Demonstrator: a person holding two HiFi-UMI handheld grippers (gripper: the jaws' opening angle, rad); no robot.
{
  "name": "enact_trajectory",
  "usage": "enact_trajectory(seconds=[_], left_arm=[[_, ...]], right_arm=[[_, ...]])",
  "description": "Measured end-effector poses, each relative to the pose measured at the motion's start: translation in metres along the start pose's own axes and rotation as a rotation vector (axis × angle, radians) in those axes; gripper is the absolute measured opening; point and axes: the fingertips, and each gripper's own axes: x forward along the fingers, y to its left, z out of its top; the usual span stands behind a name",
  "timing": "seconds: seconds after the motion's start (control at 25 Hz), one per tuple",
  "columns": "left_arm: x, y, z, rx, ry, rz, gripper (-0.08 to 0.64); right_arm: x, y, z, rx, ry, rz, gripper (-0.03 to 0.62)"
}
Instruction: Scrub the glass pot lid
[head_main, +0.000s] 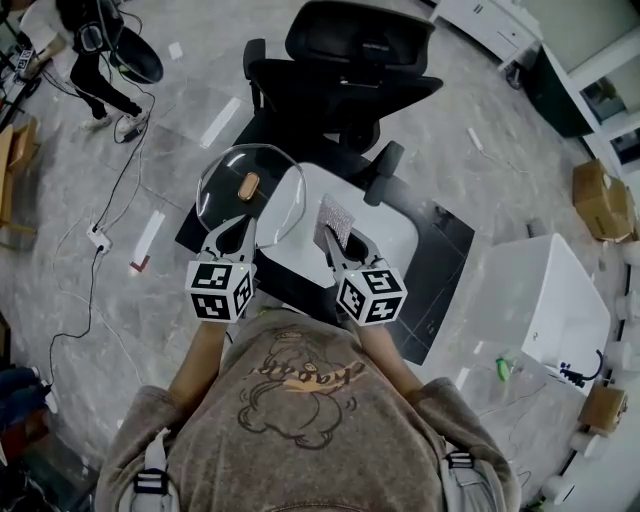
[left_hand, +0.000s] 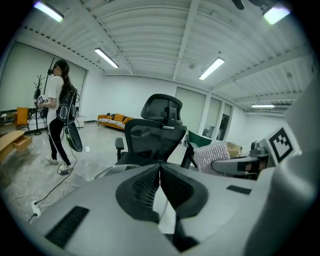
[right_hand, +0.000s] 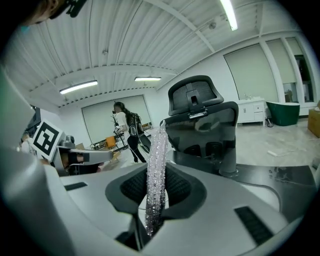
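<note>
The glass pot lid (head_main: 228, 178) with its wooden knob (head_main: 249, 185) is held up off the white table (head_main: 392, 238), tilted. My left gripper (head_main: 232, 236) is shut on the lid's near rim. In the left gripper view the jaws (left_hand: 160, 176) are pressed together, and the thin glass rim (left_hand: 112, 169) curves out to their left. My right gripper (head_main: 336, 246) is shut on a silver sparkly scrubbing cloth (head_main: 337, 217), just right of the lid and apart from it. The cloth (right_hand: 156, 172) stands upright between the right jaws (right_hand: 156, 200).
A black office chair (head_main: 340, 70) stands just beyond the table, on a dark floor mat (head_main: 448, 262). A white cabinet (head_main: 555, 300) and cardboard boxes (head_main: 602, 200) are at the right. A person (head_main: 95, 50) stands far left, near floor cables and a power strip (head_main: 98, 238).
</note>
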Motion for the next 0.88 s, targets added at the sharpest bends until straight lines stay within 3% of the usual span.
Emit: enact_trajectory(seconds=[0.88], left_arm=[[-0.0009,-0.0089,-0.0026,0.024,0.02,0.0,0.02]], right_arm=[[-0.0069,0.0035,0.0003,-0.017,-0.006,0.017,0.078]])
